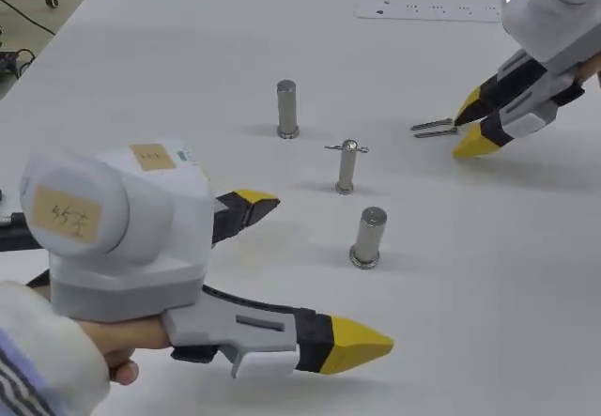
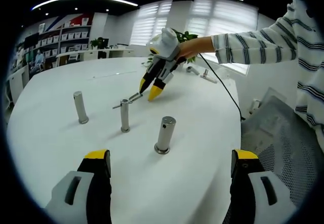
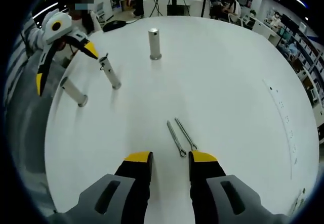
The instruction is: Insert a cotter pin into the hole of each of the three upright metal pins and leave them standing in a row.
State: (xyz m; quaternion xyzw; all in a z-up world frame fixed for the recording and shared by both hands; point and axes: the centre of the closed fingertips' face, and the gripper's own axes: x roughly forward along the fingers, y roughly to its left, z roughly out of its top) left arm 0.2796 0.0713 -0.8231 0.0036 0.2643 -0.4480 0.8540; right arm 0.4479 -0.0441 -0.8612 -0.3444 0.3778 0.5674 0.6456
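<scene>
Our right gripper hangs low over the table with its jaws partly open and nothing between them, the tips just beside the two loose cotter pins. Our left gripper is spread wide and also empty, near the near pin. The three metal pins stand in a row with their long axes vertical. The middle pin already carries a fitted cotter lying level through its top, while the near pin and the far pin are bare. The loose cotters lie flat and side by side, nearly parallel, with their long axes running from our right jaws towards the middle pin. In the right gripper view their looped heads seem to lie at our end, with the legs pointing away. That is where we see the trouble: the pair sit so close that one pinch could take both, and the thin wire lying flat may skid from a tip scraping the table. A grab by the head would, we judge, leave the legs leading, which suits insertion — but a skewed grip would send them wide of the cross-hole. The metal pins stand free on small bases, so a sideways push at the top could topple one, or knock the fitted cotter, unless our left jaws steady the shaft.
</scene>
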